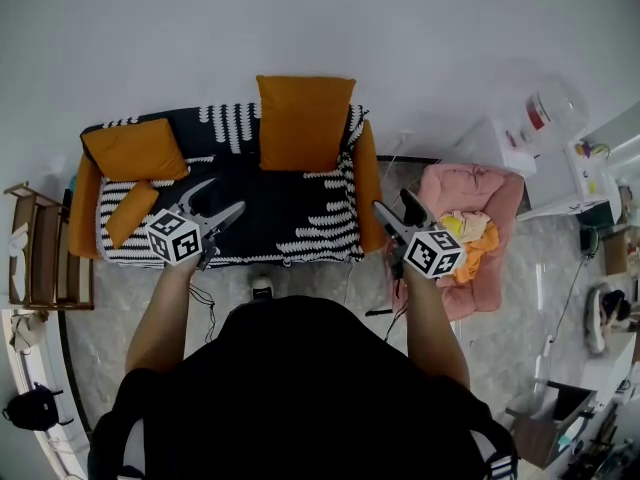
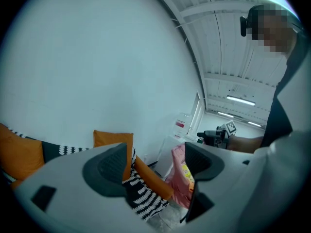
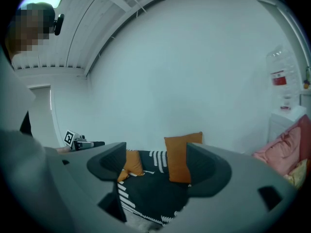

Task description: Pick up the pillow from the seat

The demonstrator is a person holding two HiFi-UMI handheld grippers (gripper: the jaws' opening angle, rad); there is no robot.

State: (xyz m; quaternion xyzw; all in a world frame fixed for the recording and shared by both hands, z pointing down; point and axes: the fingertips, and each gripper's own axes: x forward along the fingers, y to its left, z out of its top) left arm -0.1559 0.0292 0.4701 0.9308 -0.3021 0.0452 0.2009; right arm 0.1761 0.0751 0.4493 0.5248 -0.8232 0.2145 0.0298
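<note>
Torso (image 1: 300,388) of the person, in black, fills the lower centre of the head view, with both forearms reaching up the frame.

Left claw (image 1: 222,196), just left of centre: jaws stand apart and grip nothing. In the left gripper view, the gap of this claw (image 2: 155,164) frames only the sofa's (image 2: 143,193) right end and the pink seat (image 2: 182,176) beyond it.

Right claw (image 1: 393,201), just right of centre: jaws likewise apart and empty. In the right gripper view, the gap of this claw (image 3: 158,168) frames the sofa seat (image 3: 150,188).

Sofa (image 1: 290,218), across the middle of the head view: black-and-white patterned cover, orange arms. Three orange pillows lie on it, all apart from both claws:
- The small pillow (image 1: 130,213) lies on the seat at the left end.
- The second pillow (image 1: 135,148) leans in the left corner above it.
- The large pillow (image 1: 303,120) stands upright against the backrest at upper centre, also visible between the right claw's jaws (image 3: 182,159).

Pink seat (image 1: 480,218), right of the sofa, holds yellow and orange cloth. Wooden shelf (image 1: 45,253) stands at the left edge. Water dispenser (image 1: 545,113) stands at the upper right, against the pale wall.
</note>
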